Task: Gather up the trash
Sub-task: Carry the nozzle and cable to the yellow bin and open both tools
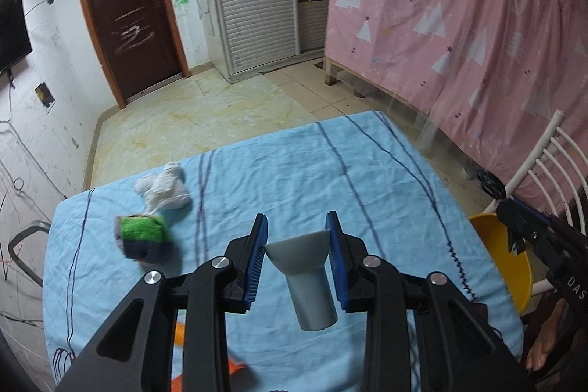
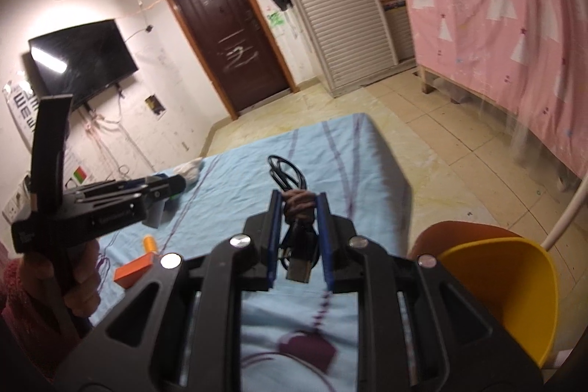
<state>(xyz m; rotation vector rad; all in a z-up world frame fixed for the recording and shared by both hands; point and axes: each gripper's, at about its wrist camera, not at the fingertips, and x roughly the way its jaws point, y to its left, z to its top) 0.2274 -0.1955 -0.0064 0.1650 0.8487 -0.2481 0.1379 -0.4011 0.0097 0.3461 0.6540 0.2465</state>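
Two grippers are loaded over the table with the blue striped cloth point(image 1: 294, 171). The left gripper point(image 1: 297, 232) holds a grey plastic funnel-shaped nozzle point(image 1: 308, 278) between its blue pads, flared end forward; the jaws stand fairly narrow and the right pad clearly presses on the flare, while contact on the other side is harder to judge. The right gripper point(image 2: 296, 208) is clamped almost fully shut on a bundled black cable point(image 2: 294, 208), with loops sticking out ahead and a plug hanging below the pads.

Both pieces look light. The nozzle is stiff and smooth, so it could slip or twist if held only at the flare; the straight neck would likely give a surer hold. The cable is limp and springy, best pinched across the middle of the bundle so no loop trails out.

A yellow bin point(image 2: 514, 285) sits just off the table's right edge, near the right gripper. Still on the cloth are a white crumpled wad point(image 1: 165, 190), a green-and-dark scrubber point(image 1: 143, 237), an orange box point(image 2: 133, 270) and a small orange spool point(image 2: 149, 242).
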